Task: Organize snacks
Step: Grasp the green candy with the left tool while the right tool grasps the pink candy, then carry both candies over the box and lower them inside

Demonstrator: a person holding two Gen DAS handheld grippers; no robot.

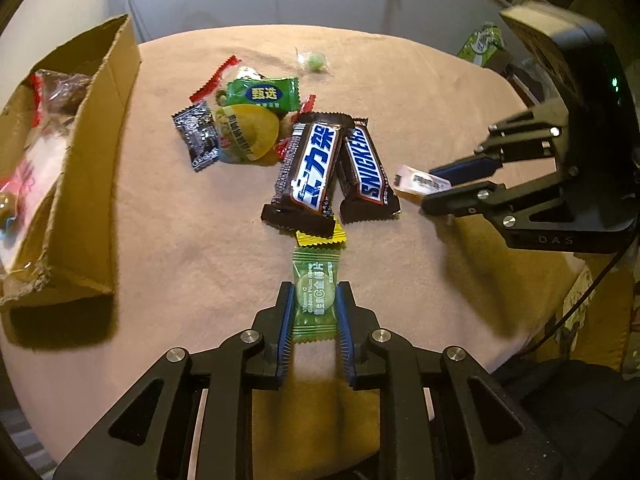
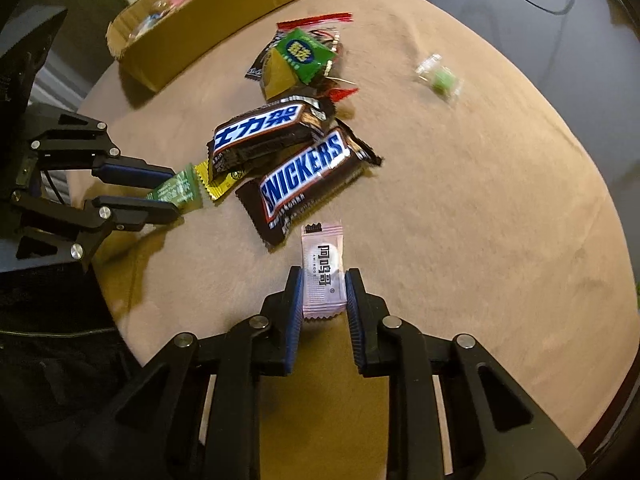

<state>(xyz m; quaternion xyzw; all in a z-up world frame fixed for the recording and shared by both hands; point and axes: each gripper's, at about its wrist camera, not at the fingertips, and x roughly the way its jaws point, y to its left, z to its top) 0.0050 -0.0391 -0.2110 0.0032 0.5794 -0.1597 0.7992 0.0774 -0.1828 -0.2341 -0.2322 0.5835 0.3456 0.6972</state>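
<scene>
My left gripper (image 1: 314,294) is shut on a light green plum candy packet (image 1: 315,280), which pokes out ahead of the blue pads. My right gripper (image 2: 322,286) is shut on a pale pink candy sachet (image 2: 323,268); from the left wrist view that sachet (image 1: 418,182) shows in the right gripper (image 1: 434,186) at the right. Two Snickers bars (image 1: 312,168) (image 1: 366,168) lie side by side on the round beige table (image 1: 200,240), over a yellow candy (image 1: 320,237). Behind them sits a heap of small packets (image 1: 244,120). The left gripper (image 2: 172,196) holds its green packet (image 2: 176,192) beside the bars.
An open cardboard box (image 1: 92,152) with snacks inside stands at the table's left side. A lone clear-wrapped green sweet (image 1: 314,60) lies at the far side. A green bag (image 1: 482,42) sits beyond the table's right edge. Cables run across the floor behind.
</scene>
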